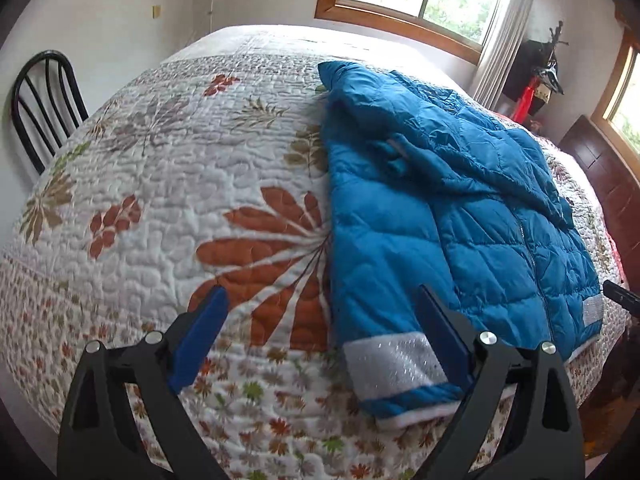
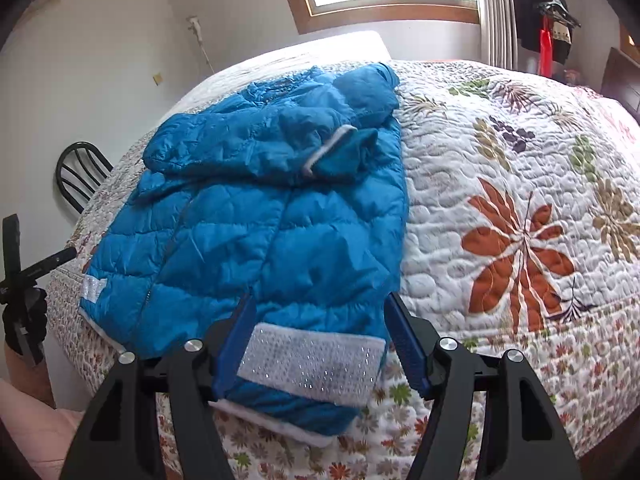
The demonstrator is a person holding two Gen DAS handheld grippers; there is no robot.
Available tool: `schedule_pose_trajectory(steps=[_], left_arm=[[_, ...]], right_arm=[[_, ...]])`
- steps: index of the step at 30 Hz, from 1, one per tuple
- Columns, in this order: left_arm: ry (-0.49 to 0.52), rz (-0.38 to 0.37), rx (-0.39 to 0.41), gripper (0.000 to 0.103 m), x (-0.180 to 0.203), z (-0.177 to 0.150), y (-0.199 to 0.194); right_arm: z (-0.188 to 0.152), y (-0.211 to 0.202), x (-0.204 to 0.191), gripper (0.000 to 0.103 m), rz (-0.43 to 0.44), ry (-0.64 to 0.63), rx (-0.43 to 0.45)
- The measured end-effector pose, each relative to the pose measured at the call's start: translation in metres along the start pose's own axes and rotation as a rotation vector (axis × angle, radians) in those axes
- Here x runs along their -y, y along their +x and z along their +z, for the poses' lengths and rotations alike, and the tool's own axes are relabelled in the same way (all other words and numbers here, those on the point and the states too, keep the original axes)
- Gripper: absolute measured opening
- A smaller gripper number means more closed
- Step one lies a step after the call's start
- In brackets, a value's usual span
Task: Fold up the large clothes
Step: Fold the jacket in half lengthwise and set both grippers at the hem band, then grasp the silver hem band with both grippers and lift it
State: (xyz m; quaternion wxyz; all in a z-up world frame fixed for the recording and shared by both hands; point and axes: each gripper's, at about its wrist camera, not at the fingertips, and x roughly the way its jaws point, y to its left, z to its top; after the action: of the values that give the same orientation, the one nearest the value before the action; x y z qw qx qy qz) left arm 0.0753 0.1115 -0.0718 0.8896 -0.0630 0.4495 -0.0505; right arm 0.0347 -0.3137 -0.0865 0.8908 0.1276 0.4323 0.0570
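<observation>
A blue quilted jacket (image 1: 460, 200) (image 2: 280, 220) lies flat on the bed, its sleeves folded across the chest and its hood at the far end. Silver-white sparkly bands (image 2: 312, 356) mark the hem near the bed's front edge. My left gripper (image 1: 320, 296) is open, hovering over the quilt by the jacket's left hem corner (image 1: 392, 364), with nothing pressed by its blue pads. My right gripper (image 2: 320, 300) is also open, its fingers standing either side of the jacket's right hem corner without pinching it.
The bed carries a white floral quilt (image 1: 180, 200) (image 2: 520, 160). A black metal chair (image 1: 44, 108) (image 2: 80, 176) stands past the bed's left side. A dark wooden headboard (image 1: 604, 176), hanging clothes (image 2: 544, 20) and a black stand (image 2: 20, 280) are around the bed.
</observation>
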Motion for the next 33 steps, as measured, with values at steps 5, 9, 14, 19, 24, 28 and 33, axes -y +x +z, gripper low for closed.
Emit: schedule_pose_trajectory(steps=[5, 9, 14, 19, 24, 28, 33], left_arm=[[-0.064, -0.091, -0.052, 0.093, -0.012, -0.022, 0.002], [-0.088, -0.146, -0.112, 0.093, -0.011, -0.034, 0.014], [-0.099, -0.227, -0.156, 0.093, -0.003, -0.038, 0.028], [-0.083, -0.244, -0.161, 0.091, 0.009, -0.036, 0.035], [-0.083, -0.344, -0.195, 0.080, 0.020, -0.039, 0.039], [-0.100, -0.321, -0.185, 0.063, 0.022, -0.038, 0.041], [-0.084, -0.314, -0.176, 0.065, 0.025, -0.040, 0.041]], right_arm=[[-0.017, -0.001, 0.010, 0.067, 0.040, 0.052, -0.012], [-0.026, 0.007, 0.018, 0.067, 0.048, 0.090, -0.037], [-0.031, 0.018, 0.020, 0.067, 0.092, 0.102, -0.057], [-0.030, 0.025, 0.017, 0.064, 0.118, 0.101, -0.064], [-0.032, 0.025, 0.016, 0.057, 0.139, 0.092, -0.058], [-0.031, 0.027, 0.016, 0.048, 0.151, 0.086, -0.054], [-0.033, 0.028, 0.018, 0.049, 0.157, 0.093, -0.063]])
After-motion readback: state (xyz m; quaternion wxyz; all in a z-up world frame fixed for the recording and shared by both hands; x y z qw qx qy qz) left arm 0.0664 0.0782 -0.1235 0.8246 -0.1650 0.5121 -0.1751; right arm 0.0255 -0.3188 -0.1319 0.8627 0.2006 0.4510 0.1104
